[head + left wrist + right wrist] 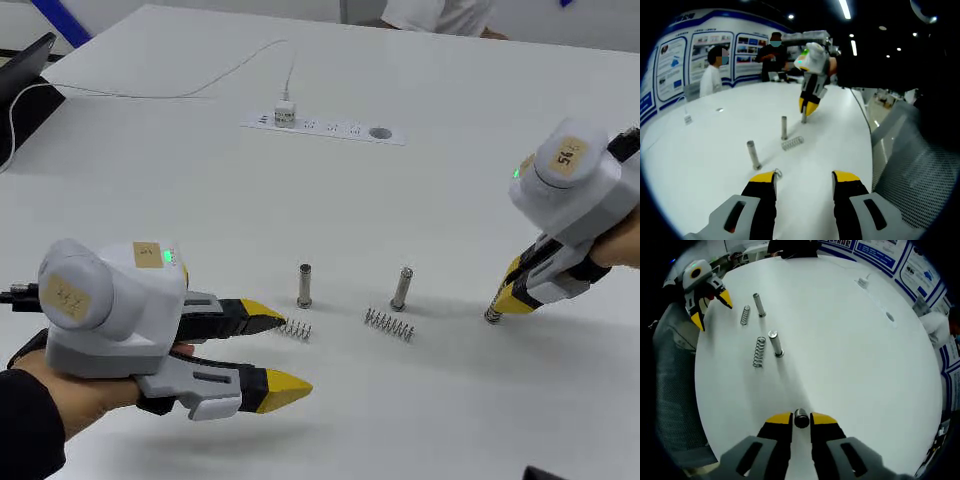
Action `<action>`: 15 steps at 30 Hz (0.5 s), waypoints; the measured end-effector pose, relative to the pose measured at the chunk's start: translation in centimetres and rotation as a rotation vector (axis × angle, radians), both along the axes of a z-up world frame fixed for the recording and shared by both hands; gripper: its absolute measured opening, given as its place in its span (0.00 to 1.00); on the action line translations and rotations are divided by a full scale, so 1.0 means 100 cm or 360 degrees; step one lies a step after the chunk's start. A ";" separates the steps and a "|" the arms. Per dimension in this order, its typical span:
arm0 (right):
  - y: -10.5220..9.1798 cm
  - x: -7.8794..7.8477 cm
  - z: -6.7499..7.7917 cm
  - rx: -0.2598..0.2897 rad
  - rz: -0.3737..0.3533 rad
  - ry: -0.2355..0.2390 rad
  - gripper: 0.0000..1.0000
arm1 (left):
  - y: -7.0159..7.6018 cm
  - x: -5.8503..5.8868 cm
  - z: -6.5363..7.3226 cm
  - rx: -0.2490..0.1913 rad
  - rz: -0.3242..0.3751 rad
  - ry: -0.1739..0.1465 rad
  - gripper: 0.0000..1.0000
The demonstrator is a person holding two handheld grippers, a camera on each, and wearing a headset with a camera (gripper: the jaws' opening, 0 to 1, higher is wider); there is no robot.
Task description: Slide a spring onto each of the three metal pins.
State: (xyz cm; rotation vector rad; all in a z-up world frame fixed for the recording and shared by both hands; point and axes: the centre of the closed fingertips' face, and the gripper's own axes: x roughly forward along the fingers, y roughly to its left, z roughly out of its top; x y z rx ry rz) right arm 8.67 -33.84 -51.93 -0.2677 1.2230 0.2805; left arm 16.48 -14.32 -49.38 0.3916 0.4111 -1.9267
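Observation:
Two metal pins stand upright mid-table, one on the left [304,285] and one on the right [402,288]. A short spring [296,329] lies in front of the left pin, and a longer spring [389,324] lies in front of the right pin. My left gripper [278,352] is open, its upper fingertip just beside the short spring [777,173]. My right gripper [497,303] is shut on a third pin [801,418], which it holds upright with its base on the table. The right gripper view takes in both free pins [775,343] [758,304] and both springs [759,351] [745,315].
A white power strip [325,128] with a plug and cable lies at the back of the white table [200,190]. A dark device [25,75] sits at the far left edge. People [715,70] stand beyond the table's far side.

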 end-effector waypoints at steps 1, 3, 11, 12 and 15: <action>0.000 0.000 0.000 -0.0002 -0.0001 -0.0005 0.16 | 0.000 0.000 0.000 0.0001 0.0001 0.0000 0.45; 0.000 0.001 0.001 -0.0001 -0.0003 -0.0011 0.17 | 0.000 0.000 0.000 0.0002 0.0001 0.0002 0.45; -0.001 0.002 0.009 -0.0018 -0.0026 -0.0067 0.23 | 0.000 0.000 0.000 0.0003 -0.0001 0.0002 0.45; -0.001 0.002 0.011 -0.0025 -0.0025 -0.0074 0.23 | 0.000 0.000 0.000 0.0003 -0.0001 0.0002 0.45; 0.000 0.003 0.016 -0.0029 -0.0023 -0.0103 0.25 | 0.001 0.000 0.000 0.0003 -0.0003 0.0001 0.45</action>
